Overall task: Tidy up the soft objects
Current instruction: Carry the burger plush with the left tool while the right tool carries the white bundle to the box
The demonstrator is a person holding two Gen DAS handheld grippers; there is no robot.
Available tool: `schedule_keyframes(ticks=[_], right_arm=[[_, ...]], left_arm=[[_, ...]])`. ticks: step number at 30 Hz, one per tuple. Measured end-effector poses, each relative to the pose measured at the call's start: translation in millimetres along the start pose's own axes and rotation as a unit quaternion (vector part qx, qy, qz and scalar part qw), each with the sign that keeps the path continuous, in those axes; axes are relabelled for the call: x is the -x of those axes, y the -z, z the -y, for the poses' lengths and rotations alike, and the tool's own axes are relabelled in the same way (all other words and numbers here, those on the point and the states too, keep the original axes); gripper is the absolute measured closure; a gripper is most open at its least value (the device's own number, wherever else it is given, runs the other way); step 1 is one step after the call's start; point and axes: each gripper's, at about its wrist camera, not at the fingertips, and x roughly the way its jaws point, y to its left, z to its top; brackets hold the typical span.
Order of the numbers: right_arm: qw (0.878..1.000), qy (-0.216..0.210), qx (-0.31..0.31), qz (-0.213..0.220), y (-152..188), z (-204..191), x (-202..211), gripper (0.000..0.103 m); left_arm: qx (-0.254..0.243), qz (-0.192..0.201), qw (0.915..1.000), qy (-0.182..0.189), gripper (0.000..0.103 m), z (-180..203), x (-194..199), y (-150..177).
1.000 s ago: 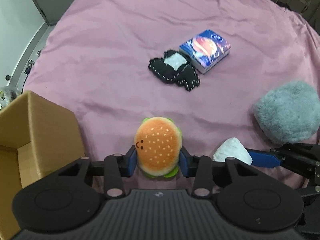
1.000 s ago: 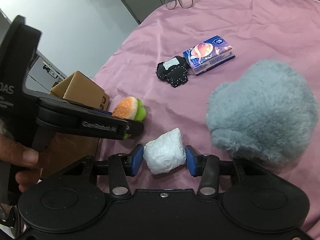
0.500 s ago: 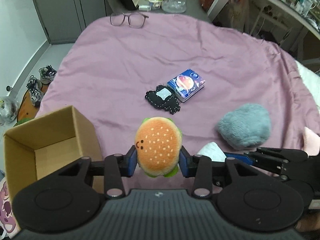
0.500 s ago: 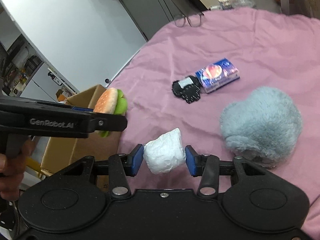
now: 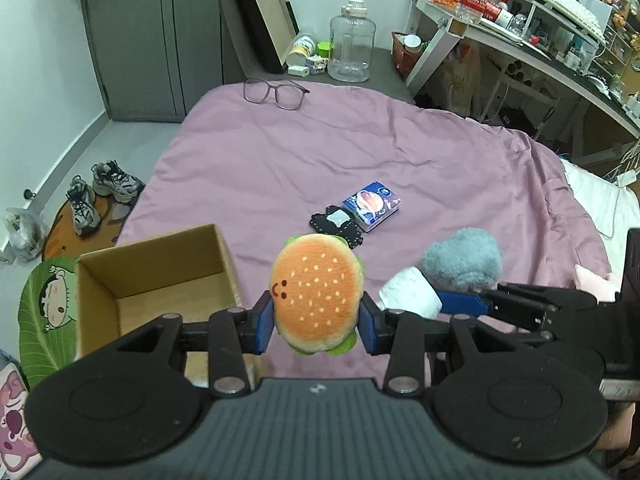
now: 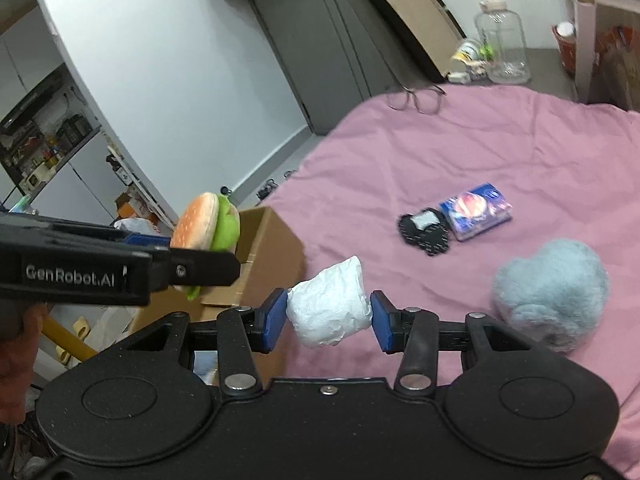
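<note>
My left gripper (image 5: 316, 322) is shut on a plush hamburger (image 5: 316, 294), held in the air above the near edge of the pink bed (image 5: 360, 152). The same burger (image 6: 208, 224) shows at the left of the right wrist view. My right gripper (image 6: 329, 322) is shut on a white crumpled soft roll (image 6: 329, 308), also lifted off the bed; the roll (image 5: 410, 294) shows just right of the burger. An open cardboard box (image 5: 160, 280) stands at the bed's left edge, below and left of the burger. A fluffy grey-blue plush (image 6: 550, 292) lies on the bed to the right.
A black fabric patch (image 5: 336, 226) and a blue tissue pack (image 5: 370, 206) lie mid-bed. Glasses (image 5: 276, 92) rest at the far edge. Sneakers (image 5: 96, 194) and a green cartoon mat (image 5: 48, 312) are on the floor left. A clear jug (image 5: 350, 50) and a cluttered desk (image 5: 540, 40) stand behind.
Both grippers have risen off the bed with the burger and the white roll still gripped; the views tilted up, so the box interior and the room behind came into sight.
</note>
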Motion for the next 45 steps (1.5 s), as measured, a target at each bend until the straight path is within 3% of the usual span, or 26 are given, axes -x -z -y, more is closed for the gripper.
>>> schedule_keyframes(ticks=[10,25,45], right_arm=[[0.999,0.011,0.028,0.012,0,-41,6,0.059],[0.996,0.012,0.081,0.031,2,-113,14,0.059],[0.994,0.004,0.107,0.024,11,-150,-13,0.059]], left_arm=[[-0.001,0.028,0.9989,-0.037,0.061,-28,48,23],[0.05,0.052,0.9968,-0.035,0.061,-87,81,60],[0.119,0.057,0.9912,-0.011,0.061,-146,61,88]])
